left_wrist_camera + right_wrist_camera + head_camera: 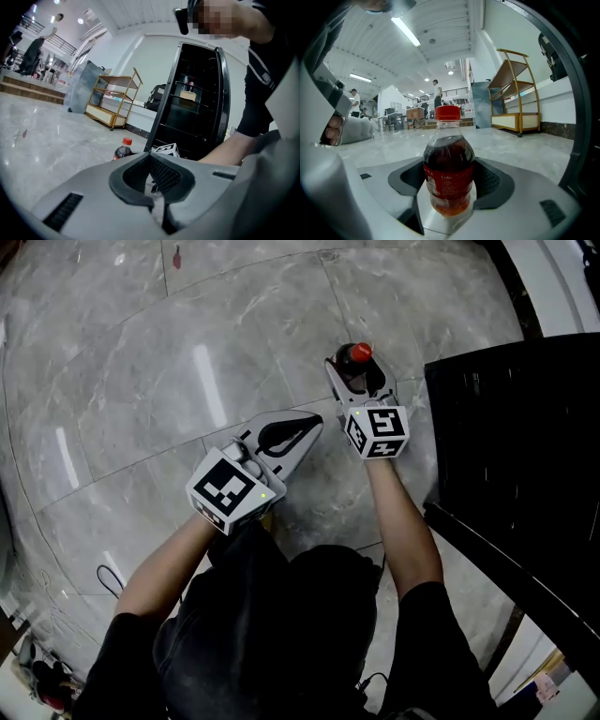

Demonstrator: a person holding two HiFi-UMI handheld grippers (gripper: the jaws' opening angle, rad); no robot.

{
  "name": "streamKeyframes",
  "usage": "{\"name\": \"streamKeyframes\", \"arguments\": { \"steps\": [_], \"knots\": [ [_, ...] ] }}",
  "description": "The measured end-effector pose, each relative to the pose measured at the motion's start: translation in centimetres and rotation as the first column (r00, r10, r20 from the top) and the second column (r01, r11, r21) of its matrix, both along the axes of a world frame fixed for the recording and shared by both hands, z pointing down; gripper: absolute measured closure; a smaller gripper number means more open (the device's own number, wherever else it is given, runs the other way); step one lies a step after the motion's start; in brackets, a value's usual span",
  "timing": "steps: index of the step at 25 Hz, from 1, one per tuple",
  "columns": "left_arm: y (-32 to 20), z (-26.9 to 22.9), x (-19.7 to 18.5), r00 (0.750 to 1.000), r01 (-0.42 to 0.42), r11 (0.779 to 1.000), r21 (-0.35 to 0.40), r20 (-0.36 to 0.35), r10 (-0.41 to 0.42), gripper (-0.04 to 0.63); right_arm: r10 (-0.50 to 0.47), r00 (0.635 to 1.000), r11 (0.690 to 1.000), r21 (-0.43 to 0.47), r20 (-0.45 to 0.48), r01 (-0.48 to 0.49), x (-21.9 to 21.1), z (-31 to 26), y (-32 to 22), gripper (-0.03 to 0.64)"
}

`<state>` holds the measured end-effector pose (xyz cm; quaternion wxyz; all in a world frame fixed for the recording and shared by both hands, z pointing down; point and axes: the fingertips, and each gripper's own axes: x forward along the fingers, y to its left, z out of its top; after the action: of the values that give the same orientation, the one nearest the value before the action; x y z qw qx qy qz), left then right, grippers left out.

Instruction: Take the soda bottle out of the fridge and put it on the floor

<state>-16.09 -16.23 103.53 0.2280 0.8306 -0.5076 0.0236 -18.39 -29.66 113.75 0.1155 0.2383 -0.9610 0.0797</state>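
The soda bottle [356, 353], dark cola with a red cap and red label, stands upright on the grey marble floor [141, 381] just left of the black fridge [506, 427]. My right gripper [354, 371] is shut on it, one jaw on each side. In the right gripper view the bottle [449, 173] fills the space between the pads of the right gripper [450, 163]. My left gripper [314, 420] hovers shut and empty a short way left of and nearer than the bottle. The left gripper view looks past its closed jaws [151, 161] to the bottle [123, 150] and the open fridge [197, 108].
The fridge's open door [525, 568] juts out at my right. A gold shelf cart [115, 103] and a black bag [157, 98] stand by the far wall. A thin cable [111, 577] lies on the floor at lower left. People stand far off [437, 93].
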Motion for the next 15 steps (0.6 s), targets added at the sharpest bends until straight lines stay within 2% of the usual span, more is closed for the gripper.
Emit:
{"name": "streamKeyframes", "arguments": {
  "steps": [5, 15],
  "knots": [
    [0.4, 1.9, 0.1, 1.0, 0.006, 1.0, -0.026, -0.012, -0.007, 0.589, -0.01, 1.0, 1.0, -0.008, -0.024, 0.01, -0.1, 3.2, 1.2, 0.304],
    [0.9, 3.2, -0.4, 1.0, 0.01, 0.998, -0.059, -0.026, -0.012, 0.589, 0.021, 0.999, 0.999, 0.031, 0.04, -0.022, -0.5, 3.5, 1.6, 0.304]
  ]
}}
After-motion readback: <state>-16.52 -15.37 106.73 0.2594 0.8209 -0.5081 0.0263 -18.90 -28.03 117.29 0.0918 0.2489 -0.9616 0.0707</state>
